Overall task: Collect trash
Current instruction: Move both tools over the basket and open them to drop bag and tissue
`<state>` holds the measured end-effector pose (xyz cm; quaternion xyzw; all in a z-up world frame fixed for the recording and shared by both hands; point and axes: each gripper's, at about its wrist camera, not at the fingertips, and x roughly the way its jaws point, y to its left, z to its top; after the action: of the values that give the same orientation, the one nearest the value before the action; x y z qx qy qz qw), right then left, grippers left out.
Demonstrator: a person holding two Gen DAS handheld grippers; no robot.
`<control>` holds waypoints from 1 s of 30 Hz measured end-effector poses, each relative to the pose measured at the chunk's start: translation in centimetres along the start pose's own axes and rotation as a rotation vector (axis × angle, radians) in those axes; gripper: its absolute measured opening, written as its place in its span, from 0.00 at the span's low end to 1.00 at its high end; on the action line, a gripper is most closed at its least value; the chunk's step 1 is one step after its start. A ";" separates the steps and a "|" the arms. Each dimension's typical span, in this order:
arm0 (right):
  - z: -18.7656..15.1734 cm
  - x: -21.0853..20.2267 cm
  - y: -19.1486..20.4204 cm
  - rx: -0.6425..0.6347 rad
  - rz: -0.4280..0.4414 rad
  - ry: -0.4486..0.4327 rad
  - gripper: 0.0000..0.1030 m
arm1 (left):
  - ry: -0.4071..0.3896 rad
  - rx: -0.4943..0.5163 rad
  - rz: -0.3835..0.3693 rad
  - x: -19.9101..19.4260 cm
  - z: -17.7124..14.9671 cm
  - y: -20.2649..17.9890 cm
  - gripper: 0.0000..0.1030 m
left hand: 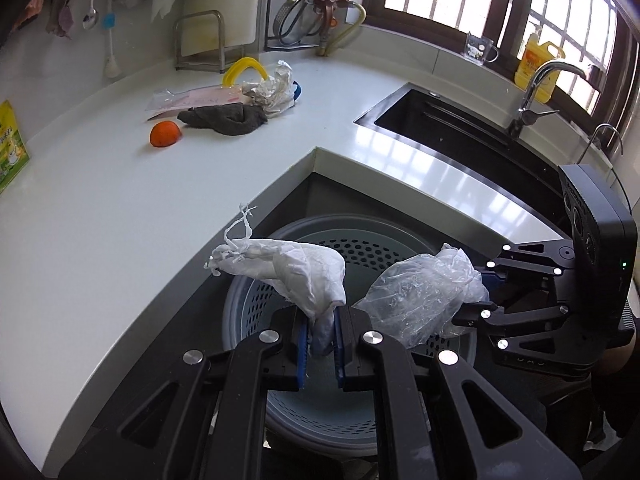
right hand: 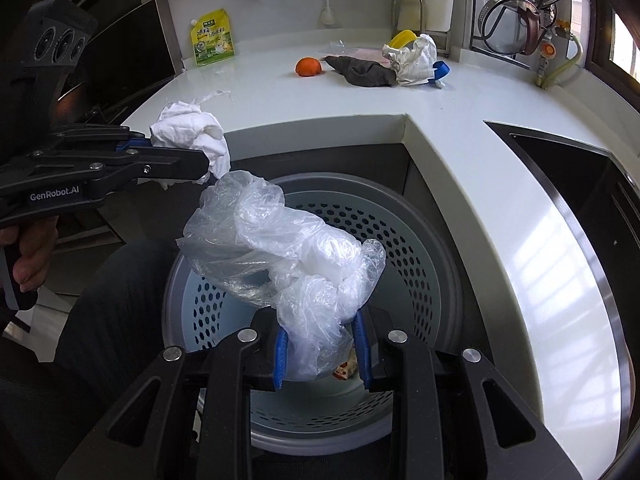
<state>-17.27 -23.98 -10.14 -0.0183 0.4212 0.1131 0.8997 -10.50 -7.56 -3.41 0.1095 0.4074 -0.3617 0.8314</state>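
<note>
My left gripper (left hand: 322, 336) is shut on a crumpled white tissue (left hand: 296, 272), held above the perforated grey-blue trash bin (left hand: 400, 248). My right gripper (right hand: 322, 354) is shut on a clear crumpled plastic bag (right hand: 288, 248), also above the bin (right hand: 420, 240). In the left wrist view the right gripper (left hand: 478, 304) comes in from the right with the bag (left hand: 424, 292). In the right wrist view the left gripper (right hand: 200, 160) comes in from the left with the tissue (right hand: 192, 128). A small wrapper (right hand: 346, 368) lies inside the bin.
On the white counter (left hand: 120, 200) lie an orange (left hand: 164, 133), a grey cloth (left hand: 228, 118), crumpled paper (left hand: 276, 90), a flat plastic packet (left hand: 188, 100) and a yellow ring (left hand: 244, 68). A dark sink (left hand: 460, 124) with a faucet (left hand: 536, 92) lies at the right. A green pouch (right hand: 212, 38) stands by the wall.
</note>
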 end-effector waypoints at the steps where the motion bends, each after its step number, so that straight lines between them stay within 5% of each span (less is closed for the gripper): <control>1: -0.2 0.0 -0.1 0.005 0.001 0.003 0.25 | 0.004 0.002 0.001 0.1 -0.1 -0.1 0.10; 30: -1.5 2.8 -1.3 -0.009 -0.033 0.095 0.27 | 0.174 0.017 -0.091 5.4 -0.5 -0.1 0.13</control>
<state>-16.44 -24.97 -13.32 -0.0346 0.4627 0.0990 0.8803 -8.65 -10.11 -7.78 0.1292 0.4795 -0.3918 0.7745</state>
